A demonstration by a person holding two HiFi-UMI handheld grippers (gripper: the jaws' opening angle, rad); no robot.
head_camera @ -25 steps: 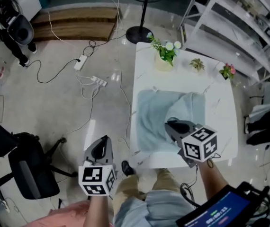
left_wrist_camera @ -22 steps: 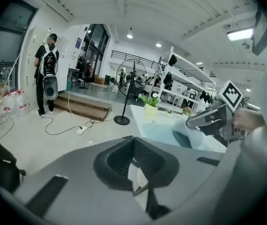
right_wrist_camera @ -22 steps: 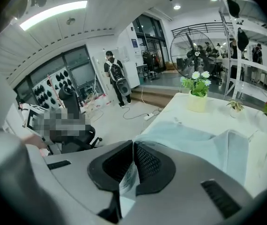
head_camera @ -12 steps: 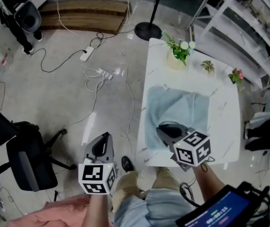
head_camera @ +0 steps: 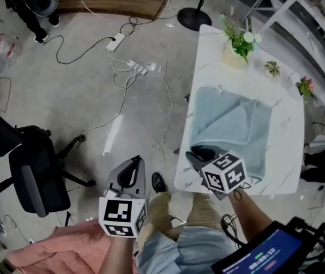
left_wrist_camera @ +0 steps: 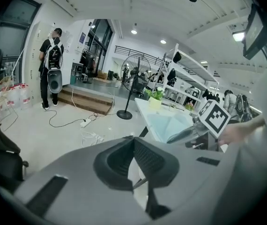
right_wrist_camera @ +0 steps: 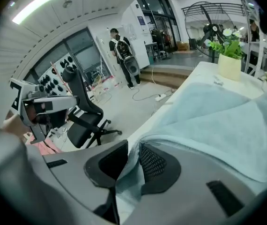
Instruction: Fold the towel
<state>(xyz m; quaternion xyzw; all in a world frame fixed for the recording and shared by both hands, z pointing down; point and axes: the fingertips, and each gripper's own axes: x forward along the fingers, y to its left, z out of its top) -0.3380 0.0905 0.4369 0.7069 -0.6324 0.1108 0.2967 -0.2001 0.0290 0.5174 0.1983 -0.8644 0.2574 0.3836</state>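
Observation:
A light blue towel (head_camera: 231, 127) lies spread on the white table (head_camera: 287, 124), with one layer laid over another. My right gripper (head_camera: 199, 153) is low at the table's near left corner. Its jaws are opening, and the towel's edge (right_wrist_camera: 218, 121) still lies loosely between the pads of the right gripper (right_wrist_camera: 129, 149). My left gripper (head_camera: 133, 163) hangs shut and empty over the floor, left of the table. In its own view the left gripper (left_wrist_camera: 133, 142) has its jaws together, with the table beyond.
A potted plant (head_camera: 241, 41) and two small ones (head_camera: 272, 68) stand at the table's far end. On the floor to the left are a black office chair (head_camera: 31, 176) and cables with power strips (head_camera: 134, 67). A fan base (head_camera: 194, 19) stands beyond the table and white shelving at the right.
My right gripper came down toward the table's near left corner with the towel's edge. The raised fold now lies flat. The left gripper barely shifted.

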